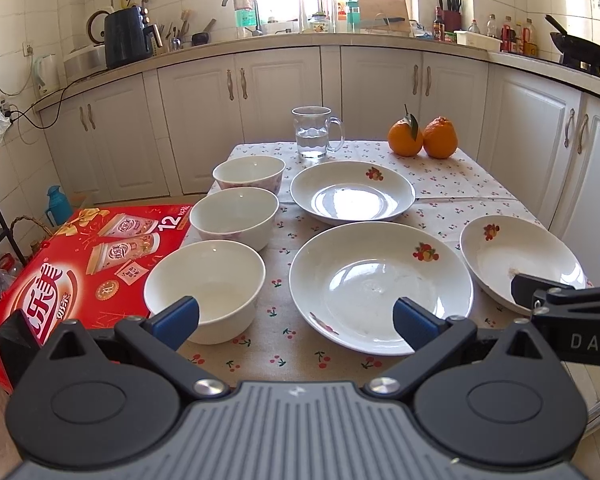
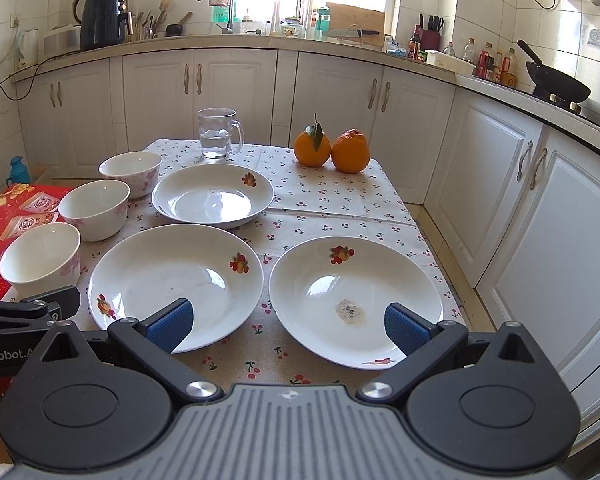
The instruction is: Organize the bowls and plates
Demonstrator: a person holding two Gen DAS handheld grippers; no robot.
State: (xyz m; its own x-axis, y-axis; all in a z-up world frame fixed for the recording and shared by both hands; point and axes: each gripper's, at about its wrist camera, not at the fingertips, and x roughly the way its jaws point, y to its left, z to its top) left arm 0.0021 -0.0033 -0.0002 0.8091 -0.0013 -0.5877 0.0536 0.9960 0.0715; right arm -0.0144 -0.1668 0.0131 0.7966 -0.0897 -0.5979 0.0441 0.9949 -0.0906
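Observation:
Three white bowls stand in a row down the table's left side: near bowl (image 1: pixel 204 290) (image 2: pixel 40 264), middle bowl (image 1: pixel 234 220) (image 2: pixel 94 208), far bowl (image 1: pixel 249 172) (image 2: pixel 130 172). Three white plates with fruit prints lie beside them: far plate (image 1: pixel 352 192) (image 2: pixel 212 194), near-middle plate (image 1: pixel 380 284) (image 2: pixel 172 280), near-right plate (image 1: pixel 520 260) (image 2: pixel 354 296), which has a grey smudge. My left gripper (image 1: pixel 296 320) is open, above the table's near edge between the near bowl and the near-middle plate. My right gripper (image 2: pixel 288 322) is open, between the two near plates. Both are empty.
A glass mug of water (image 1: pixel 314 132) (image 2: pixel 218 134) and two oranges (image 1: pixel 422 136) (image 2: pixel 332 150) stand at the table's far end. A red carton (image 1: pixel 76 272) (image 2: pixel 8 216) sits left of the table. Kitchen cabinets (image 2: pixel 540 220) run behind and along the right.

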